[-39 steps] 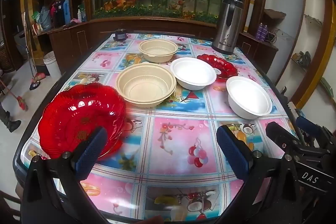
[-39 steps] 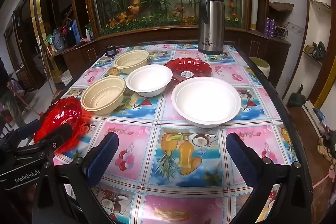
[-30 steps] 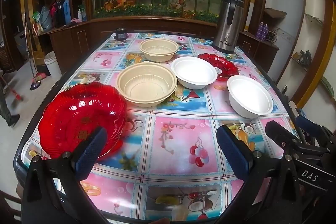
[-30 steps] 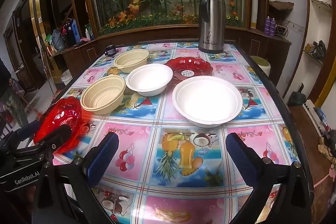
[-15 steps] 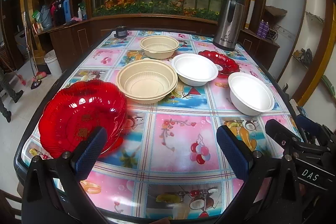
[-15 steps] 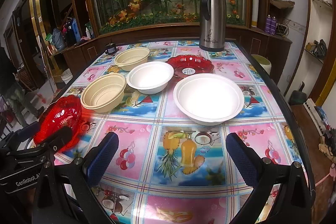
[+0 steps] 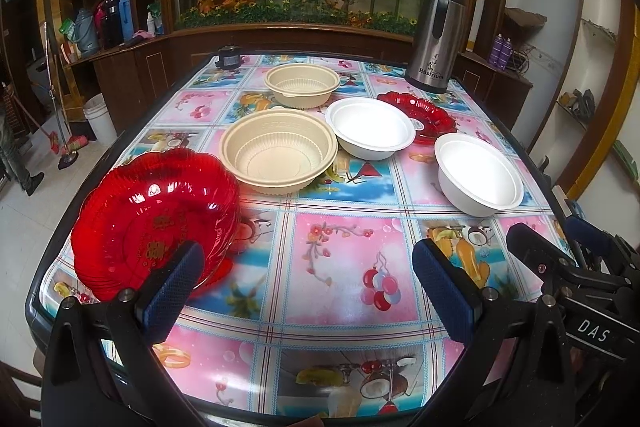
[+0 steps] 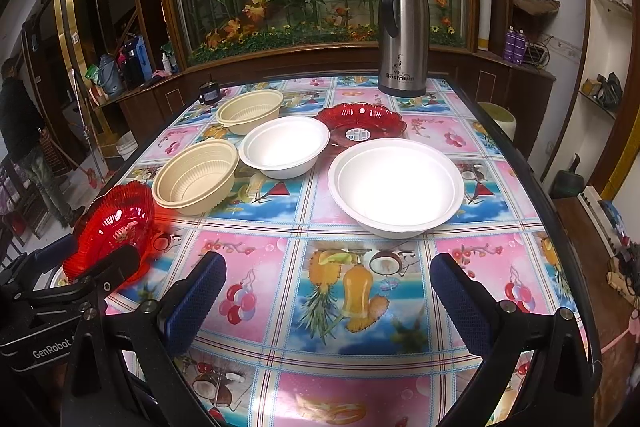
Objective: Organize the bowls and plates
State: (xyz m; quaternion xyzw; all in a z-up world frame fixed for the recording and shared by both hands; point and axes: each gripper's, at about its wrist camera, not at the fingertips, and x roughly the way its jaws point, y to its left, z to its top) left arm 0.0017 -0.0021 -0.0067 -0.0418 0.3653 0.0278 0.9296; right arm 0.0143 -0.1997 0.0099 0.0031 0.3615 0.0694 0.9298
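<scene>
Both claws are held spread and empty above the near edge of the table [image 8: 500, 155]: left claw [image 7: 308, 287], right claw [image 8: 324, 301]. Nothing is pinched.

Task items, all on the patterned table cover:
- Near red plate [image 7: 156, 219], at the near left corner, just beyond the left claw's left pad. Its rim appears layered, so possibly a stack; not certain.
- Far red plate [image 8: 362, 125], partly behind the two white bowls, near the steel thermos jug [image 8: 402, 35].
- Near beige ribbed bowl [image 7: 278, 151] and far beige ribbed bowl [image 7: 302, 85], well apart from each other.
- Far white bowl [image 8: 284, 147], just beside the near beige bowl; whether the rims touch cannot be told.
- Near white bowl [image 8: 396, 183], closest to the right claw.

Contents: every bowl and plate is seen empty. A round label is seen in the centre of the far red plate.

Handling (judged): the white bowls look like thin moulded foam or pulp, very light and easily crushed; a gentle pinch on the rim is advised. The beige bowls appear to be stiffer ribbed plastic, with a rolled lip offering hold. The red plates look hard, glossy, slippery and brittle; the scalloped edge is the likely grip point.
</scene>
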